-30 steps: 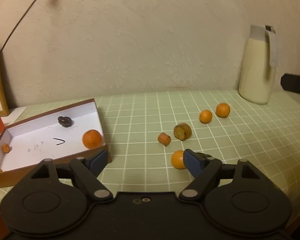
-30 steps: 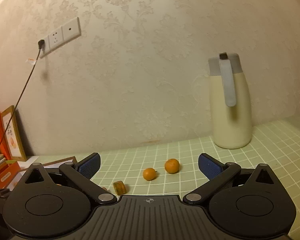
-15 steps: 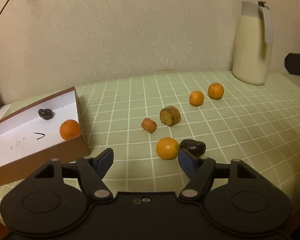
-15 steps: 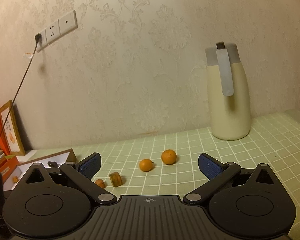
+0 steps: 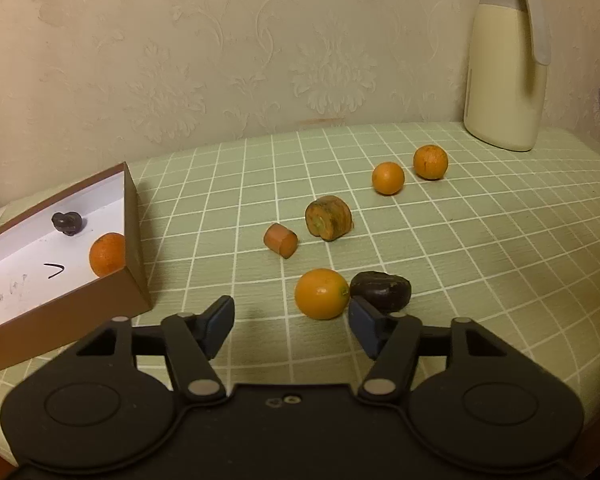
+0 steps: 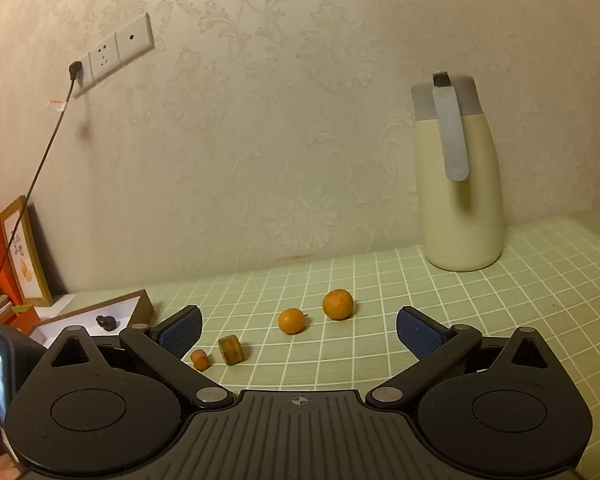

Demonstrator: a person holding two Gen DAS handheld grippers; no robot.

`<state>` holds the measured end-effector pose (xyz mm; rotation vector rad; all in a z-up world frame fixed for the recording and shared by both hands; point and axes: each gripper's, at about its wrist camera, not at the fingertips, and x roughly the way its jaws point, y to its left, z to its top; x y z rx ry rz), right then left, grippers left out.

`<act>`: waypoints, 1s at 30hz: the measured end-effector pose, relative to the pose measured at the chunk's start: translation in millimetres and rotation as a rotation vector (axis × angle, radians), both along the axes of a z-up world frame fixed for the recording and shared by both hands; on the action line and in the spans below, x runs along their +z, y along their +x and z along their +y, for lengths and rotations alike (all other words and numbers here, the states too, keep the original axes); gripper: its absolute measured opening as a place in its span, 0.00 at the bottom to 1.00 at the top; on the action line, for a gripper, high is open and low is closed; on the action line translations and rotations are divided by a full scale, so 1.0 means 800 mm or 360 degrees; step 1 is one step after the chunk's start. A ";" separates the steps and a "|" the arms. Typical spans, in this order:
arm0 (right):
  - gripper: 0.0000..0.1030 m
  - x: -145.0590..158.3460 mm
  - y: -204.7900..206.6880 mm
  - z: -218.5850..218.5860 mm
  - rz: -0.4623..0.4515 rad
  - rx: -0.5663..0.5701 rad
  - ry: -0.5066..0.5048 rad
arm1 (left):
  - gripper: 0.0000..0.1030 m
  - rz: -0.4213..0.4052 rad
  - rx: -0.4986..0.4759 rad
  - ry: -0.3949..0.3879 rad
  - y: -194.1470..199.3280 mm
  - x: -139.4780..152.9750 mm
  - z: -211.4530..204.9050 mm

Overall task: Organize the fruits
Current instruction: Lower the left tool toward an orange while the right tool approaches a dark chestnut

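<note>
Here, the round, glossy nearest orange [image 5: 321, 294] is seen just ahead of the left tool [image 5: 290, 322], jaws spread wide, nothing held. Right tool [image 6: 299, 330] likewise spread.

I saw orange round fruits [image 5: 321, 293] on a pale green, white-gridded tablecloth [image 5: 500, 264], a brown, white-lined cardboard box [image 5: 131, 240], and a cream-and-grey jug [image 6: 460, 184].
</note>
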<state>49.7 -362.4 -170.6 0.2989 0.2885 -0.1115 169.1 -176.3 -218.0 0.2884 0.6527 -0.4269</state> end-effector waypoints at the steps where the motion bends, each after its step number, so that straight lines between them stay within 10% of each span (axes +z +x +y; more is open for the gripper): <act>1: 1.00 0.000 0.000 0.000 0.0000 -0.0002 0.0006 | 0.50 0.0007 0.0001 -0.0002 0.002 -0.002 -0.001; 24: 0.99 -0.040 0.068 0.012 0.0321 0.0105 -0.0017 | 0.54 0.0023 0.0054 -0.0001 0.016 -0.011 -0.007; 30: 0.80 -0.063 0.093 0.025 0.0417 0.0169 -0.0021 | 0.51 0.0054 0.0074 -0.0034 0.024 -0.012 -0.002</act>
